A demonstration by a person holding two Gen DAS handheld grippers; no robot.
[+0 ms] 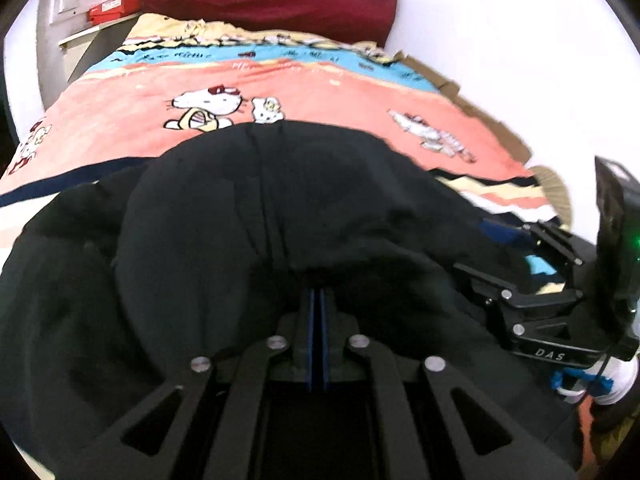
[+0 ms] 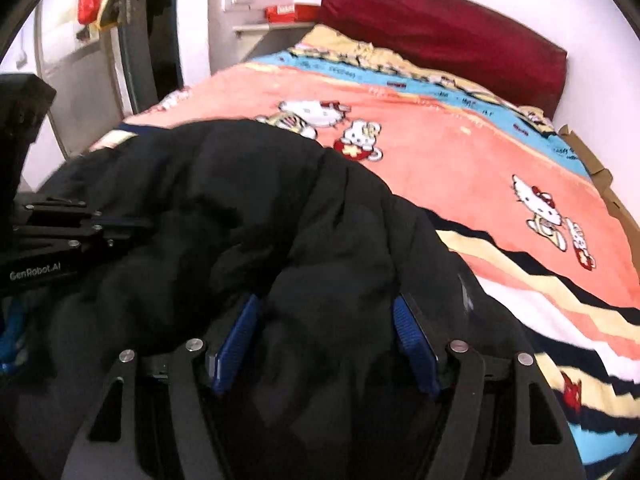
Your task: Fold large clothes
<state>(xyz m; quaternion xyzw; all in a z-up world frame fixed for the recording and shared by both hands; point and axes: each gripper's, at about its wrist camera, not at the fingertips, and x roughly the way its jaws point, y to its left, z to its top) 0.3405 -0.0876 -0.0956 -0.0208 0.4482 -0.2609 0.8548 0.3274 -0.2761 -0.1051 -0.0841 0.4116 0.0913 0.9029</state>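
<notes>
On the bed's near end, a black jacket (image 1: 260, 216) lies bunched over the cartoon blanket (image 1: 320, 92).
The left gripper (image 1: 319, 296) pinches its fabric tight; the right gripper (image 2: 326, 320) stands wide, cloth between its pads (image 2: 412, 336), apparently unpressed.

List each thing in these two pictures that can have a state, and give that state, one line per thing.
Black jacket: bunched in a heap on the bed, not yet folded flat.
Left gripper: shut, pinching a fold of the jacket.
Right gripper: jaws wide apart, jacket fabric bulging between the pads.
Blanket: spread flat over the bed.
Red pillow: propped against the wall.
</notes>
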